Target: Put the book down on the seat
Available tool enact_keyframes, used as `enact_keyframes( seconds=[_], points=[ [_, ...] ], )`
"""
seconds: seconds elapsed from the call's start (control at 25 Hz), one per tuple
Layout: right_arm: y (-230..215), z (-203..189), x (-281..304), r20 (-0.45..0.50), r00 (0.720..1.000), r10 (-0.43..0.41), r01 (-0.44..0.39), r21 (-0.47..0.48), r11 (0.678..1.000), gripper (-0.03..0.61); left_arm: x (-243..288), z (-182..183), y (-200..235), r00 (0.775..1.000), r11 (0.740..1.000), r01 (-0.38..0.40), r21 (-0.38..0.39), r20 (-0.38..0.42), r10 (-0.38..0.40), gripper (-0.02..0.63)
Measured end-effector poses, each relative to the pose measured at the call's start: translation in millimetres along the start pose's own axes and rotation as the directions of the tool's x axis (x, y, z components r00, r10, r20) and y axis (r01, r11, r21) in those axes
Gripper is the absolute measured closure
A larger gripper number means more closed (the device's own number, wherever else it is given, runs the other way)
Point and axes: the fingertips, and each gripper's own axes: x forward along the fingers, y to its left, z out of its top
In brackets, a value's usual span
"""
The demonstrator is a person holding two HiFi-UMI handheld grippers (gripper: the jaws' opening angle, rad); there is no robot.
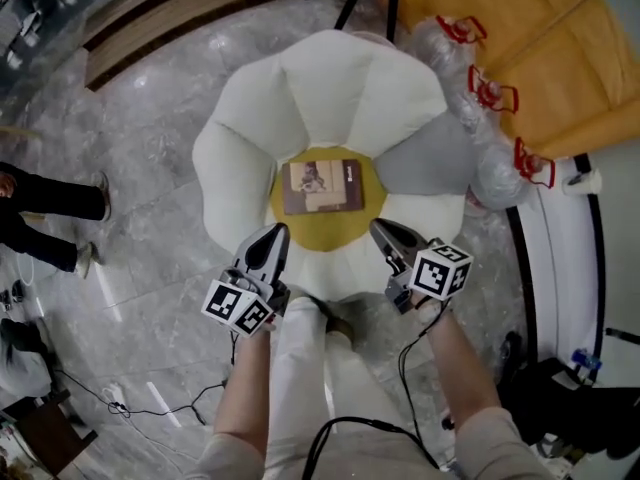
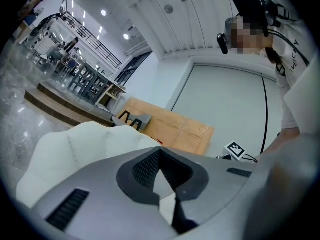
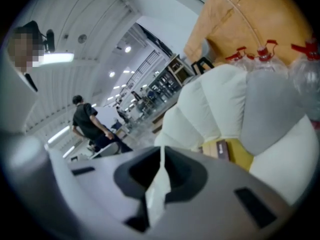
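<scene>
A brown book (image 1: 322, 186) lies flat on the yellow round seat (image 1: 318, 230) at the centre of a flower-shaped chair with white petal cushions (image 1: 240, 158) and one grey petal (image 1: 425, 163). My left gripper (image 1: 272, 236) hovers at the seat's front left edge, just short of the book, jaws together and empty. At the front right edge my right gripper (image 1: 383, 230) is also shut with nothing in it. The right gripper view shows the book (image 3: 216, 149) on the seat (image 3: 242, 155) beyond the closed jaws. The left gripper view shows only white petals (image 2: 85, 144).
Clear plastic bottles with red handles (image 1: 490, 98) and an orange padded sheet (image 1: 545, 38) lie right of the chair. A person's legs (image 1: 45, 213) stand at the left. Cables (image 1: 150, 400) trail over the grey marble floor. A wooden step (image 1: 180, 8) runs along the back.
</scene>
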Motion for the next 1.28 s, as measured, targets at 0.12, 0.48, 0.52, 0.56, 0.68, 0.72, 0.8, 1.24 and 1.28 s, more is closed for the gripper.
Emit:
enact_keyframes(
  seconds=[0.12, 0.48, 0.52, 0.56, 0.68, 0.72, 0.8, 1.24, 1.28],
  points=[
    [25.4, 2.6, -17.0, -0.006, 0.999, 0.033, -0.033, -0.031, 0.999, 0.551, -6.7, 11.6, -18.3, 1.000, 1.000, 0.003, 0.002, 0.009, -0.004, 0.591],
    [98.9, 13.6, -58.6, -0.019, 0.991, 0.135, -0.136, -0.147, 0.980, 0.561, -24.7, 29.0, -75.7, 0.998, 0.998, 0.056, 0.014, -0.016, -0.056, 0.591],
    [105.8, 13.7, -62.7, -0.022, 0.990, 0.141, -0.143, -0.157, 0.977, 0.562, -26.9, 31.5, -80.7, 0.998, 0.998, 0.060, 0.009, -0.015, -0.060, 0.591],
    [112.5, 13.9, -67.0, -0.025, 0.989, 0.147, -0.149, -0.164, 0.975, 0.563, -29.0, 34.2, -85.7, 0.998, 0.998, 0.064, 0.005, -0.014, -0.064, 0.591],
    [131.5, 16.5, -80.4, -0.022, 0.986, 0.163, -0.164, -0.180, 0.970, 0.562, -34.1, 45.0, -101.8, 0.996, 0.996, 0.087, 0.000, -0.012, -0.087, 0.591],
    [137.5, 17.7, -85.0, -0.019, 0.986, 0.166, -0.166, -0.184, 0.969, 0.563, -35.4, 49.4, -107.4, 0.995, 0.995, 0.097, 0.002, -0.012, -0.097, 0.591],
    [149.4, 19.7, -93.8, -0.017, 0.985, 0.170, -0.170, -0.189, 0.967, 0.563, -38.0, 59.6, -118.7, 0.993, 0.993, 0.118, 0.012, -0.019, -0.118, 0.591],
    [215.3, 27.1, -138.9, -0.033, 0.981, 0.193, -0.195, -0.276, 0.941, 0.563, -61.8, 114.6, -170.0, 0.981, 0.981, 0.194, 0.030, -0.038, -0.192, 0.591],
    [219.7, 26.8, -143.2, -0.031, 0.981, 0.194, -0.195, -0.277, 0.941, 0.563, -64.9, 117.2, -173.9, 0.979, 0.979, 0.199, 0.033, -0.040, -0.198, 0.591]
  ],
)
